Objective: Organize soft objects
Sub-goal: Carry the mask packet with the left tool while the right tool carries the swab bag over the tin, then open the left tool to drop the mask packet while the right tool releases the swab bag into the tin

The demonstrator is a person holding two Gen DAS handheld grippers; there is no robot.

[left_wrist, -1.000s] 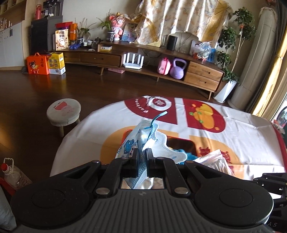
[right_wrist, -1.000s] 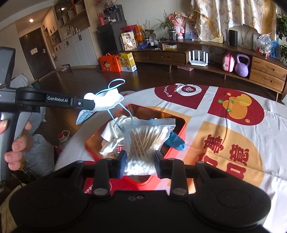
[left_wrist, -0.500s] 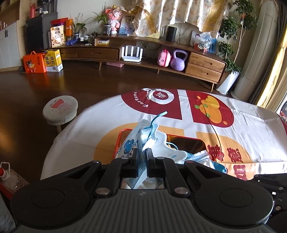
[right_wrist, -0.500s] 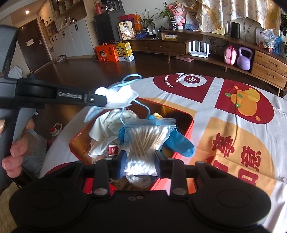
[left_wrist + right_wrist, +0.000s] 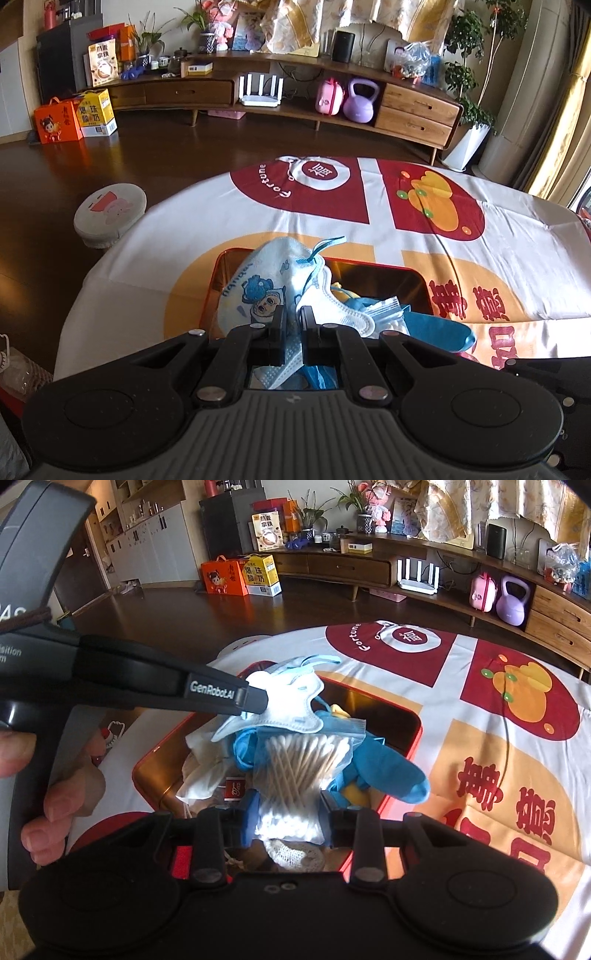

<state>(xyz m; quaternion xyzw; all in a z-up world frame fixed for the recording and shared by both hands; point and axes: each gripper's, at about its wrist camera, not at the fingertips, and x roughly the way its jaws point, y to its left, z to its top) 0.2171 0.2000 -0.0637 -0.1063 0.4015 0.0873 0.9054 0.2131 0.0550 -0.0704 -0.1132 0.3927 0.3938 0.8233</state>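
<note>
Red metal, the open tin [image 5: 413, 738] on the table [image 5: 517, 236], already part filled: crumpled white cloth [image 5: 207, 771] against its left wall, a blue glove [image 5: 399, 771] draped over its right rim, something yellow [image 5: 356, 794] beneath the glove, a small red-labelled sachet [image 5: 234, 788] near the cloth. So a good share of the sorting looks done.

Two loads yet to be set down. Left gripper [image 5: 293, 319] with fingers clenched tight on a bunch of face masks [image 5: 266, 284], one printed with a blue cartoon figure, one plain white with blue ear loops; bunch held above the tin's left half, not yet resting inside. Right gripper [image 5: 288, 814] with fingers clamped partway on a clear zip bag of cotton swabs [image 5: 299, 771], pads pressing its lower end, bag standing up over the middle of the tin, above the glove and cloth.

Left to do, by the look of it: lower both loads into the tin, release them, tuck the glove's overhanging end inside. No other loose soft thing visible on the cloth-covered table around the tin; whether a lid must follow cannot be told.
</note>
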